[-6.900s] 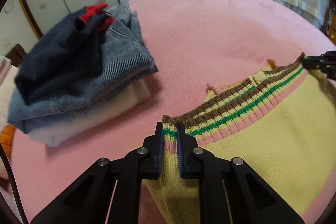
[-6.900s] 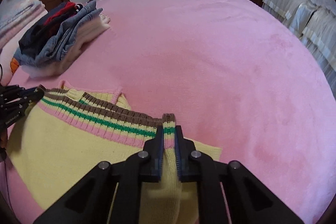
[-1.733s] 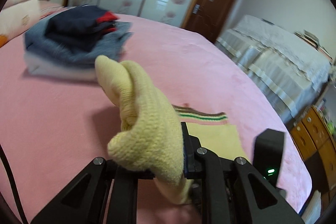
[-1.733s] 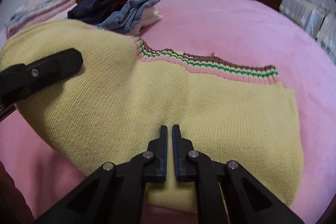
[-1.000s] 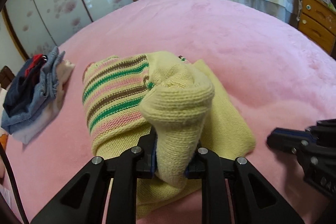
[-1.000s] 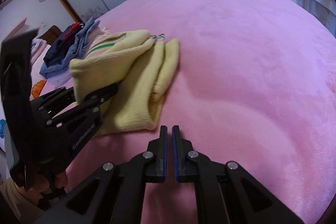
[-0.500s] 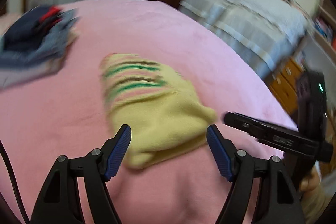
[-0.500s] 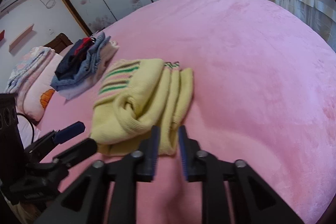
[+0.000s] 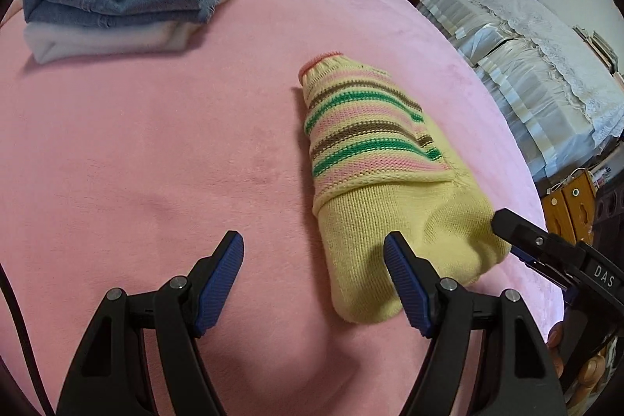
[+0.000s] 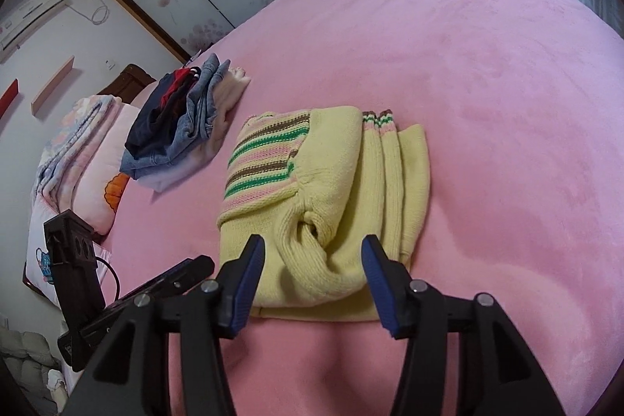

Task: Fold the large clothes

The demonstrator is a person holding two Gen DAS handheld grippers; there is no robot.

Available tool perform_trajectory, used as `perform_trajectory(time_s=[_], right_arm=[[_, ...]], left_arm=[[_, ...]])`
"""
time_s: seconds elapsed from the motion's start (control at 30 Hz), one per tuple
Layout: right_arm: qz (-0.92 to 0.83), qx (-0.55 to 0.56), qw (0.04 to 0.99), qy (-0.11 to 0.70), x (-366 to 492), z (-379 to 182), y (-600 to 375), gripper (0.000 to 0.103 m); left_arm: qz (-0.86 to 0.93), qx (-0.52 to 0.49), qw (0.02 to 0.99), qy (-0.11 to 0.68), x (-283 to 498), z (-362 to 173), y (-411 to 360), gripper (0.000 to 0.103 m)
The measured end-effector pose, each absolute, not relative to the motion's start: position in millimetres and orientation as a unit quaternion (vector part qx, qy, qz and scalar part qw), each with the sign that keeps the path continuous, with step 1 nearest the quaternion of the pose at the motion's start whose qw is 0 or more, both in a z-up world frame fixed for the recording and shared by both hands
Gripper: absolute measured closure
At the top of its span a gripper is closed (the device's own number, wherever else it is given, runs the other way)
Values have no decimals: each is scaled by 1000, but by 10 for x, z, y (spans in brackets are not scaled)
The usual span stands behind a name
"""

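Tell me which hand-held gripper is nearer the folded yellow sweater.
Right. The right hand-held gripper is open with the sweater's near end between its fingers; the left hand-held gripper is open beside its left edge.

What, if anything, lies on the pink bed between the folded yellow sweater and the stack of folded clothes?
Nothing visible does. Between the yellow sweater and the stack of folded clothes only bare pink bed cover shows. Both claws, left and right, are open at the sweater's near end.
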State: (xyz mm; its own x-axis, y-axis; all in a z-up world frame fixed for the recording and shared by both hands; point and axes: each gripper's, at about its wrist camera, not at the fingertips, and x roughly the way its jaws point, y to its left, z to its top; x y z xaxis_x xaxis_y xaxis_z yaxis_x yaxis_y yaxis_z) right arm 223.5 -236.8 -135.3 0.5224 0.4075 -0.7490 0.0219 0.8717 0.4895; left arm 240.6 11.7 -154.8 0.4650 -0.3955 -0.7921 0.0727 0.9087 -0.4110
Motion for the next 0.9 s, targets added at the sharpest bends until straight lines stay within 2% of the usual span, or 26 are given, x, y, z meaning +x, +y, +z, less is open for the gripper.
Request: perform_trajectory(time_s=[0.07,0.13,0.17,0.3,0.4,0.63,0.73,0.83,0.9], right_arm=[[119,226,832,492,2320,-1416,-2341,52],[123,225,819,513,2412,-1514,-2313,69],[129,226,812,522,2447,-1558,-2302,86],[117,221,826,506,2380,-1581,-2372,90],[99,212,855,464,2095,-1417,-2465,91],[65,245,834,490,1931,-1863,-2602,91],[53,250,842,475,1858,-1781,-2620,92],[34,206,873,441,1757,-1599,-2589,92],[30,208,859,467,1818,-1744,-2624,92]], left_arm=[[-140,-164,838,501,2464,-1590,76,30],[-143,-165,837,501,2498,-1596,39,30],[-144,-165,838,500,2509,-1596,25,30],[-152,-160,842,492,2550,-1528,-59,30],[-160,-146,847,485,2553,-1475,-141,30],[-173,-114,841,499,2572,-1619,-390,30],[-170,-113,840,503,2566,-1571,-406,30],[-181,-92,842,500,2575,-1537,-464,30],[-186,-87,838,506,2587,-1571,-505,29]])
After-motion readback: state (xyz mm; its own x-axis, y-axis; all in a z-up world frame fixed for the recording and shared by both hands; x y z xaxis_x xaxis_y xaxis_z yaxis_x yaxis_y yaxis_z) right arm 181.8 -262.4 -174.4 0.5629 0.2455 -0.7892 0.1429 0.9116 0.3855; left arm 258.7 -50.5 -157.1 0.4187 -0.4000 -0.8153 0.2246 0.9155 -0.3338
